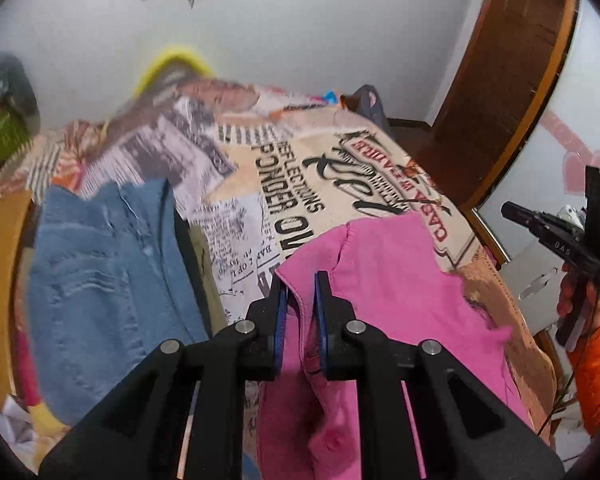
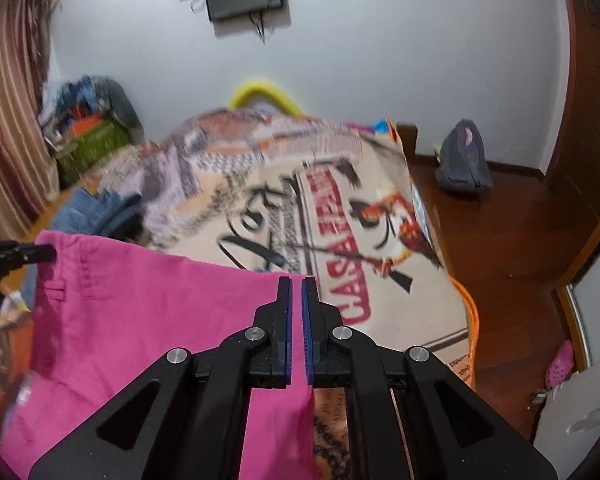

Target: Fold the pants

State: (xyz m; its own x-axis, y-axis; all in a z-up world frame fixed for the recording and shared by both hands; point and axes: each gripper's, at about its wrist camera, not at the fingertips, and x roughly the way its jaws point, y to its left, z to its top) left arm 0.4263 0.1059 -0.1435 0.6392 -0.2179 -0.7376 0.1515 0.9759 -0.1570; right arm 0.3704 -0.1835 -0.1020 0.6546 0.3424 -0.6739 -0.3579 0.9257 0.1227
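Observation:
The pink pants (image 1: 396, 280) hang over the bed with the newspaper-print cover (image 1: 332, 172). My left gripper (image 1: 300, 280) is shut on the pants' waistband edge at one corner. In the right wrist view my right gripper (image 2: 296, 284) is shut on the upper edge of the pink pants (image 2: 132, 320), at the other corner. The cloth is stretched between the two grippers. The left gripper's tip (image 2: 24, 256) shows at the left edge of the right wrist view. The right gripper (image 1: 568, 240) shows at the right of the left wrist view, in a hand with an orange sleeve.
A pile of blue jeans (image 1: 100, 280) lies on the bed to the left. A grey backpack (image 2: 464, 160) sits on the wooden floor at the far right. A cluttered green bin (image 2: 92, 144) stands by the curtain. A white wall lies behind the bed.

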